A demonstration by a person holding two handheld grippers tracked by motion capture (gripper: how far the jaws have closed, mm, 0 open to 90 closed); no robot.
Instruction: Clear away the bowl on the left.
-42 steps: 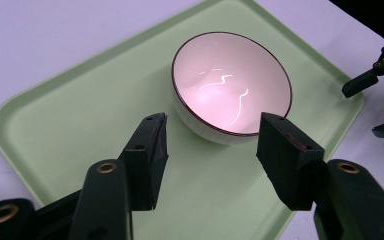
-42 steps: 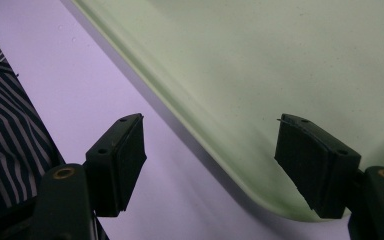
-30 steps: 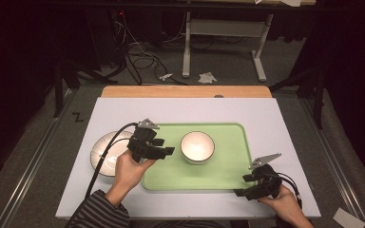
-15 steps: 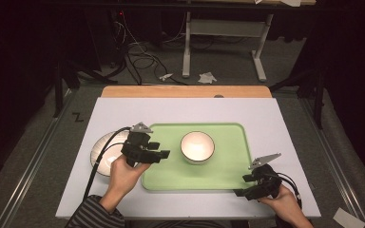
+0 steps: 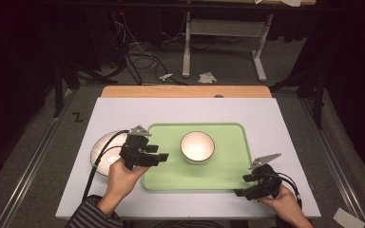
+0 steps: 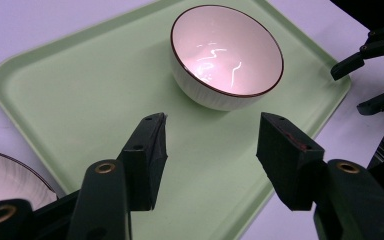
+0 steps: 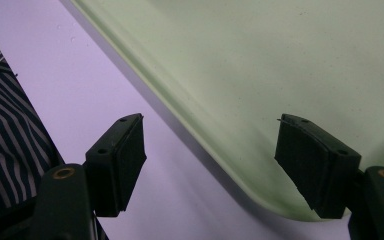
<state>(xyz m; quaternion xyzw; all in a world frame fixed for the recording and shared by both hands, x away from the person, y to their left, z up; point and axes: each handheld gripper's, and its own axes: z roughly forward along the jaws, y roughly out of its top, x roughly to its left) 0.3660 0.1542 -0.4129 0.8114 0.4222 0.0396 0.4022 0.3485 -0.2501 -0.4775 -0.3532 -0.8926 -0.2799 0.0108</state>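
Left gripper view: own black jaws at bottom, spread wide, nothing between the pads, poised over near part of pale green tray (image 6: 80,100). Just beyond the jaws, bowl (image 6: 227,55) sitting upright on tray floor; white ribbed outside, glossy pinkish-white inside with light streaks, thin dark red-brown rim, empty. At far right edge, other gripper's black jaw tips off the tray on white tabletop. At bottom left, slice of a second dish, a plate (image 6: 5,175) with dark rim, beside the tray, off it.

Right gripper view: own jaws wide apart, empty, straddling rounded tray corner (image 7: 240,185); raised lip smooth, light green, resting on lilac-white table (image 7: 80,85). Striped sleeve (image 7: 5,135) at left.

High view, near to far: striped sleeve at bottom edge, left gripper (image 5: 145,154) held over tray's left edge, pointing toward bowl, not touching it. Right gripper (image 5: 254,183) at tray's near right corner, low by the table. Bowl (image 5: 197,146) round, white, roughly centre of tray, slightly toward the back. Plate (image 5: 105,149) on table left of tray, partly under the left gripper. Beyond, wooden strip (image 5: 185,91) along table's far edge, then dark floor with cables.
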